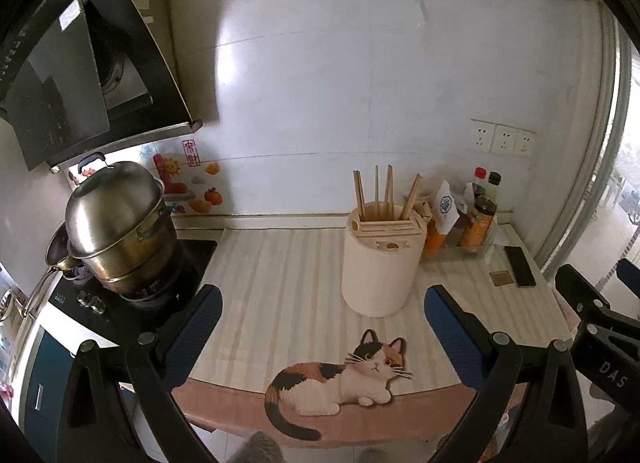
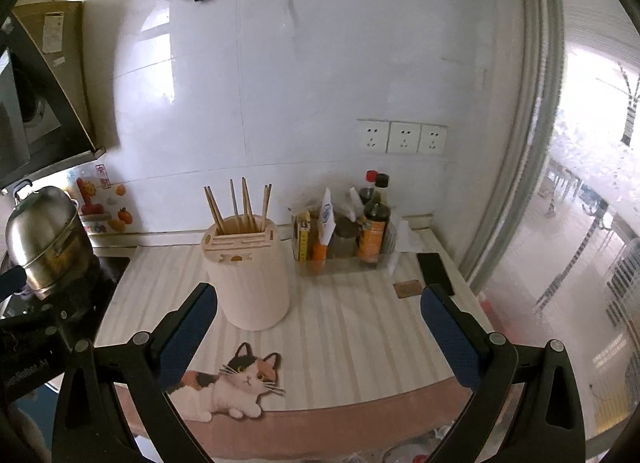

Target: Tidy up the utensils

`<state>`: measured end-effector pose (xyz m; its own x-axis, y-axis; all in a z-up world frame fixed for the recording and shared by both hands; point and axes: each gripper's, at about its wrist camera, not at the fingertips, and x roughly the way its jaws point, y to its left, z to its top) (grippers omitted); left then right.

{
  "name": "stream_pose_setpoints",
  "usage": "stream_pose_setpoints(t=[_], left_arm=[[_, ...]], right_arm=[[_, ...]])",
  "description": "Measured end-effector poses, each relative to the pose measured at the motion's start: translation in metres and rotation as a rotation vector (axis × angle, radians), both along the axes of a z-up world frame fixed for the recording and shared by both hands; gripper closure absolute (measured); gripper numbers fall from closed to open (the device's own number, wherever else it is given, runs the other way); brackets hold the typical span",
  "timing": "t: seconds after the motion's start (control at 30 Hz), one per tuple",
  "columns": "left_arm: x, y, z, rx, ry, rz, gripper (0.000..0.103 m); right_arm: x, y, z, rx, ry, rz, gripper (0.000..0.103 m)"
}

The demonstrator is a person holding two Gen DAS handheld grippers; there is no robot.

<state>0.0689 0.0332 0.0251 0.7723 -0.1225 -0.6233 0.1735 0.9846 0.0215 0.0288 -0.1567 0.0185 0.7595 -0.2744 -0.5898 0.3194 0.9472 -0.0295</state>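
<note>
Left tool (image 1: 322, 295): spread wide, nothing between its blue pads, held above the near edge of the bench (image 1: 280, 263). Right tool (image 2: 318, 291): likewise wide apart and empty, hovering over the same striped mat (image 2: 352, 323). Part of the right tool also visible at the far right edge of the left wrist view.

Cream utensil holder (image 1: 380, 267) upright on the mat, toward the middle of the bench, ahead of both tools and touched by neither. Wooden chopsticks (image 1: 384, 193) standing in its rear compartment, some upright, some leaning outward; slotted front section of the top with nothing showing in it. Same holder (image 2: 248, 275) and chopsticks (image 2: 240, 203) in the right wrist view, just left of centre.

Calico cat picture (image 1: 340, 379) printed at the mat's near edge, in front of the holder. Clear tray of condiment bottles (image 2: 368, 231) just right of the holder, against the wall. Dark phone (image 1: 519, 266) flat near the right end of the bench, a small brown card (image 1: 501, 278) beside it. Steel steamer pot (image 1: 116, 223) on the stove to the left, well apart from the holder. Three wall sockets (image 2: 402, 137) above the bottles.
</note>
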Motion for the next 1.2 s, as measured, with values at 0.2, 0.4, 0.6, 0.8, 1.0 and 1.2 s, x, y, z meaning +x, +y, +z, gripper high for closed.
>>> stream_pose_setpoints(t=[0.2, 0.4, 0.6, 0.8, 1.0, 1.2], left_arm=[[-0.016, -0.007, 0.008, 0.016, 0.013, 0.007, 0.000], [-0.019, -0.012, 0.016, 0.018, 0.018, 0.032, 0.000], [-0.019, -0.012, 0.017, 0.023, 0.018, 0.050, 0.000], [-0.018, -0.011, 0.018, 0.029, 0.013, 0.057, 0.000], [-0.014, -0.010, 0.018, 0.027, 0.007, 0.071, 0.000], [-0.011, -0.008, 0.018, 0.026, 0.003, 0.074, 0.000]], right_arm=[[-0.021, -0.002, 0.010, 0.026, -0.010, 0.018, 0.000], [-0.023, -0.004, 0.021, 0.041, -0.014, 0.038, 0.000], [-0.021, -0.008, 0.022, 0.035, -0.008, 0.038, 0.000], [-0.015, -0.011, 0.021, 0.038, -0.011, 0.046, 0.000], [-0.010, -0.008, 0.023, 0.028, -0.016, 0.061, 0.000], [-0.007, -0.006, 0.024, 0.024, -0.013, 0.068, 0.000]])
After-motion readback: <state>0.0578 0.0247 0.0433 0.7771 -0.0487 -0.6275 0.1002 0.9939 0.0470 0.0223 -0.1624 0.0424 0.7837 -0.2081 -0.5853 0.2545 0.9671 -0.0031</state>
